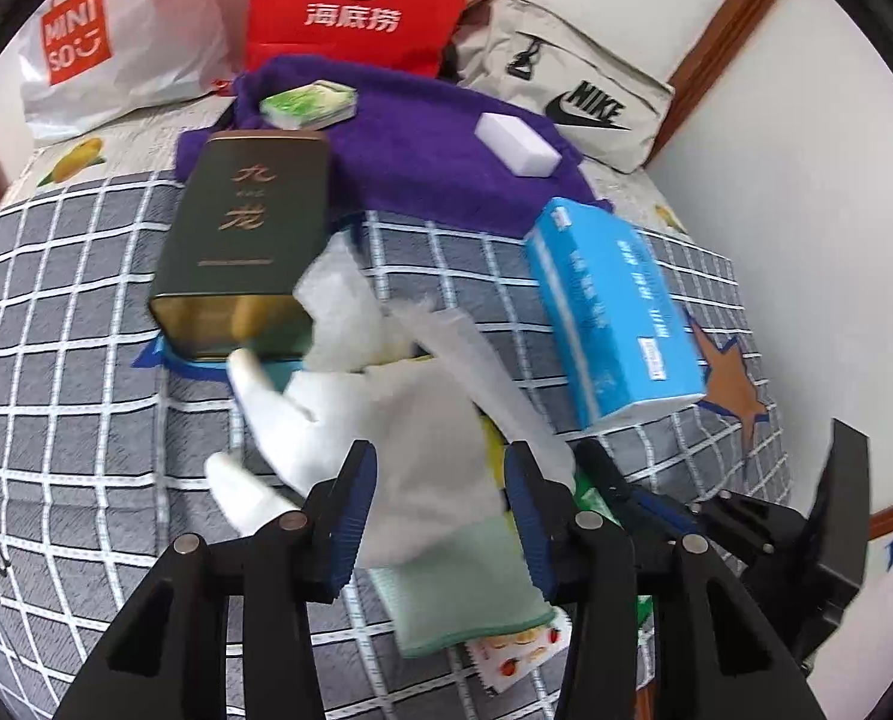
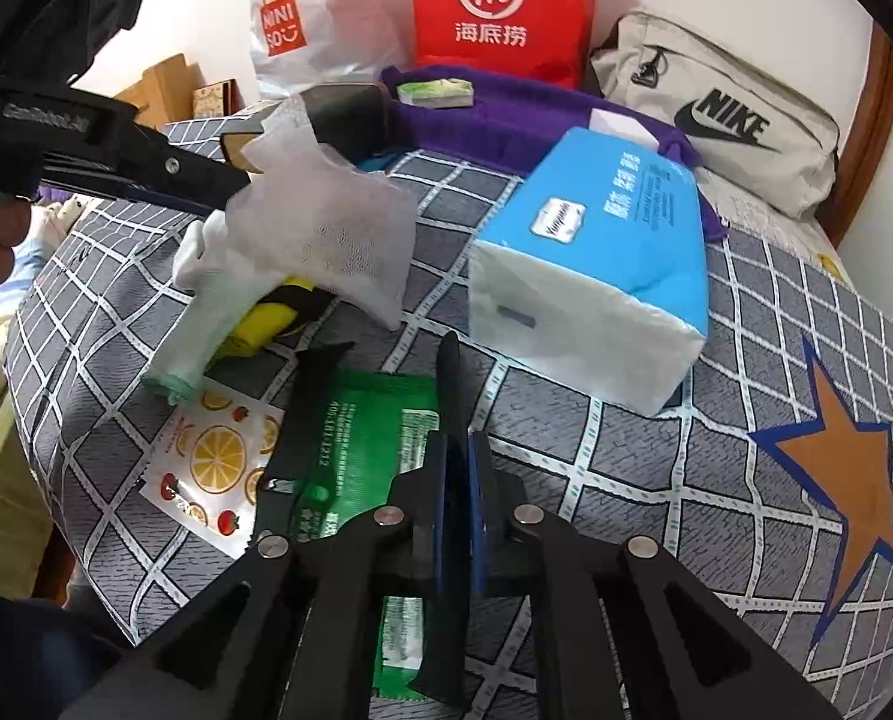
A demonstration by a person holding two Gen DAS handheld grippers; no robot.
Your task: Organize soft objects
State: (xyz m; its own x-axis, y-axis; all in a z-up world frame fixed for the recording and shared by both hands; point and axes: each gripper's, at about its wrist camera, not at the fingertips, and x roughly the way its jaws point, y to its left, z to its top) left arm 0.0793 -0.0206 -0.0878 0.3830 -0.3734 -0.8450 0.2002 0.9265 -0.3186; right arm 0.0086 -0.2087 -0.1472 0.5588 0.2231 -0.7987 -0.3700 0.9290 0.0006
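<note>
Left wrist view: our left gripper [image 1: 440, 516] has its fingers apart around a white glove [image 1: 350, 420] — contact we cannot confirm — lying on the checked bedspread [image 1: 74, 312].
Beyond it: dark tin [image 1: 242, 240], blue tissue pack [image 1: 614, 306].
Right wrist view: our right gripper [image 2: 458, 480] — fingers pressed together, over a green packet [image 2: 362, 438].

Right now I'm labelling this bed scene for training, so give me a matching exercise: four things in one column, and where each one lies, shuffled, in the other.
Things:
1. white sponge block
2. blue tissue pack
3. green packet
4. red bag

Places:
A. standing against the wall
B. under the right gripper
C. on the purple towel
D. on the checked sheet, near the star patch

Pairs: 1-C, 2-D, 3-B, 4-A
</note>
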